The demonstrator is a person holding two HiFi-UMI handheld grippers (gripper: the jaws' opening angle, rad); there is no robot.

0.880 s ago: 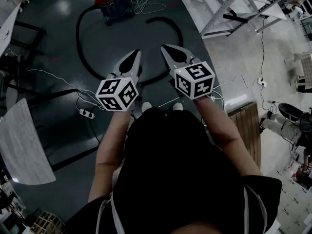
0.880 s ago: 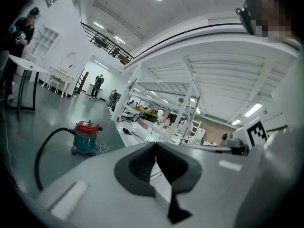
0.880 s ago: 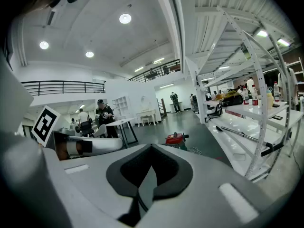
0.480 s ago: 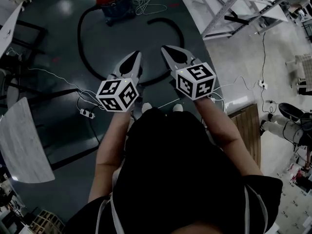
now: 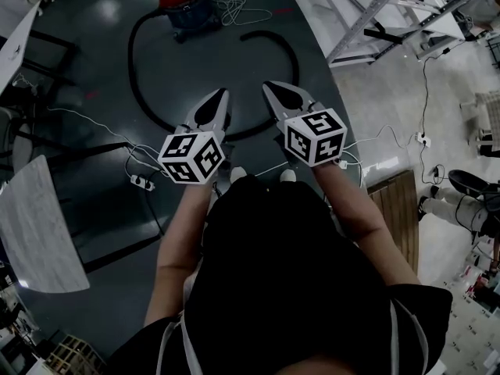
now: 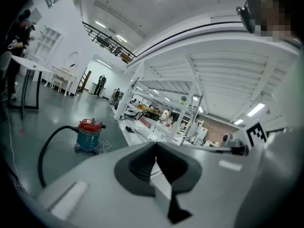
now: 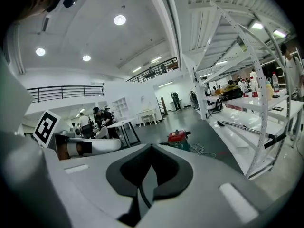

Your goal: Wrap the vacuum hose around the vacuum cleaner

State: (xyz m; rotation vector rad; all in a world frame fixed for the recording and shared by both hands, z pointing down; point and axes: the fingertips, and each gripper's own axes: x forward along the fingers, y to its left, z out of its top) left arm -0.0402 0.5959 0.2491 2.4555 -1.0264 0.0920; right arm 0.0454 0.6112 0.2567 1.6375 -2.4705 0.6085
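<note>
The vacuum cleaner [image 5: 186,5], red lid on a blue drum, stands on the dark floor at the far end. Its black hose [image 5: 141,92] runs out to the left, loops across the floor just beyond my grippers and curls back up on the right. The loose end of the hose [image 5: 244,36] lies apart from the drum. My left gripper [image 5: 222,94] and right gripper [image 5: 269,86] are held side by side above the floor, both shut and empty, short of the hose. The vacuum cleaner [image 6: 89,136] also shows in the left gripper view, and the vacuum cleaner [image 7: 179,139] in the right gripper view.
A white cord [image 5: 234,6] lies bundled beside the drum. A power strip [image 5: 141,183] with thin cables lies on the floor at the left. There is a white table [image 5: 35,233] at the near left and metal shelving [image 5: 367,22] at the right. A wooden pallet [image 5: 394,201] sits at the near right.
Both grippers sit slightly lower in the head view and stay shut, side by side. The hose and vacuum have not moved.
</note>
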